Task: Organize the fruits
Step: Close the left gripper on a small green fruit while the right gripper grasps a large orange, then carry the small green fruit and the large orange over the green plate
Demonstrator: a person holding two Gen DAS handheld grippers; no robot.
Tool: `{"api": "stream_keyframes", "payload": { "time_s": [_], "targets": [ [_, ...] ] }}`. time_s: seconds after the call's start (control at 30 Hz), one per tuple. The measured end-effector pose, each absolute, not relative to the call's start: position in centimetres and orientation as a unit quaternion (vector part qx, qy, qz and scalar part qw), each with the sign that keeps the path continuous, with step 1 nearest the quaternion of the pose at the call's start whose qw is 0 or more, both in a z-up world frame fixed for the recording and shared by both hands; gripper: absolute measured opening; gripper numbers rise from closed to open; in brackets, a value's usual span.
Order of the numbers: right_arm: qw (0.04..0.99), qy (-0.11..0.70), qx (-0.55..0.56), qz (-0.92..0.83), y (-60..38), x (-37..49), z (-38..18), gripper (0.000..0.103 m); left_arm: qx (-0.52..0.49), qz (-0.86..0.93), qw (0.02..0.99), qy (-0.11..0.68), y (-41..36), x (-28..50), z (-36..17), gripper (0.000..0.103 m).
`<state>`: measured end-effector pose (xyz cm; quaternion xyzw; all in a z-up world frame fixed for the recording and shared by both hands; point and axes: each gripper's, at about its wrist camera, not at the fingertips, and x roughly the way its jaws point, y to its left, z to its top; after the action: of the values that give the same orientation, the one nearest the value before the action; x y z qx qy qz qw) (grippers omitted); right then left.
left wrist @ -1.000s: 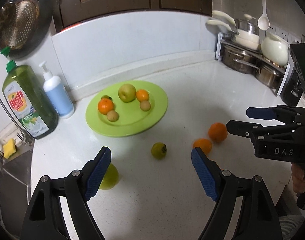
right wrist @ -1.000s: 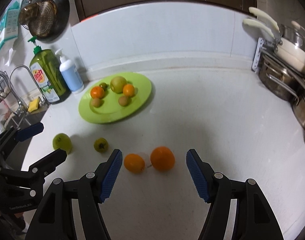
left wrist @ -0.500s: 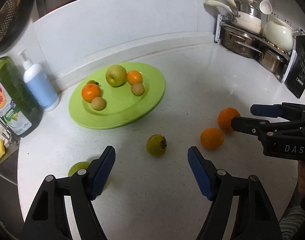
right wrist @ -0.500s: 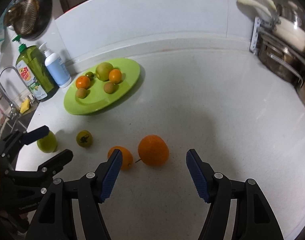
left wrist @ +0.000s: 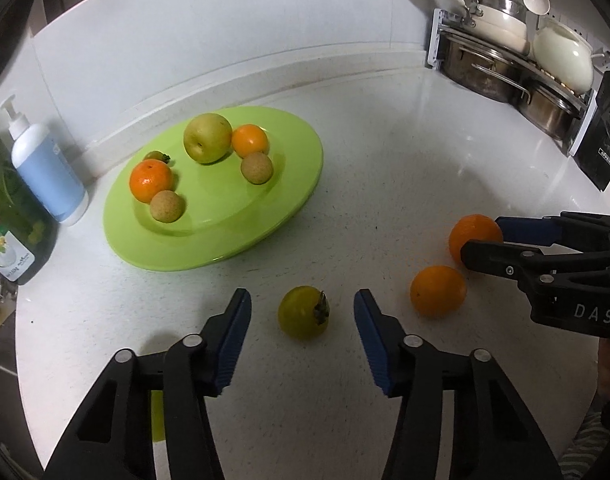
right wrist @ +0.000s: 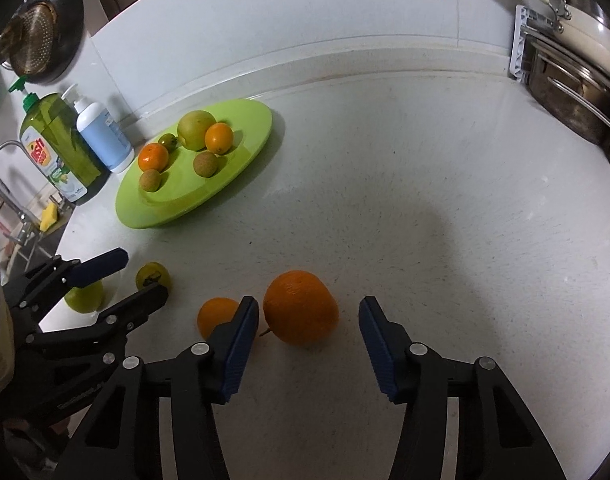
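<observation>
straddling a fruit with each tool: my left gripper (left wrist: 302, 312) spreads its fingers around the green persimmon (left wrist: 303, 312) on the worktop (left wrist: 405, 152). my right gripper (right wrist: 309, 318) gapes around the big orange (right wrist: 300, 307), both bound, i judge, for the green plate (left wrist: 289, 204).

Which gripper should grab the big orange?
Right. The right gripper is open, with the big orange between its fingers. The left gripper is open around the green persimmon instead.
</observation>
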<state>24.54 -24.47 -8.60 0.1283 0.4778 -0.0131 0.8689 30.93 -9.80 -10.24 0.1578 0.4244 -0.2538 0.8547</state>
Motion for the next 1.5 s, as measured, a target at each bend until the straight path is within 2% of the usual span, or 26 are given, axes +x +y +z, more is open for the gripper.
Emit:
{"api": "stream_keyframes", "payload": {
  "time_s": [0.37,0.93,1.5],
  "targets": [
    [0.864,0.487,0.130,0.000,-24.2,25.1,-9.2,0.041,0.150,-0.259,0.845,0.442,-10.3,31.6,-11.0,0.029],
    [0.872,0.475,0.118,-0.011,-24.4,24.7,-8.7,0.041,0.139,-0.270,0.854,0.422,-10.0,30.5,-9.1,0.028],
    [0.909,0.408,0.082,-0.006,-23.1,23.0,-3.1,0.041,0.105,-0.262,0.886,0.369,-8.1,27.4,-3.8,0.028]
  ]
}}
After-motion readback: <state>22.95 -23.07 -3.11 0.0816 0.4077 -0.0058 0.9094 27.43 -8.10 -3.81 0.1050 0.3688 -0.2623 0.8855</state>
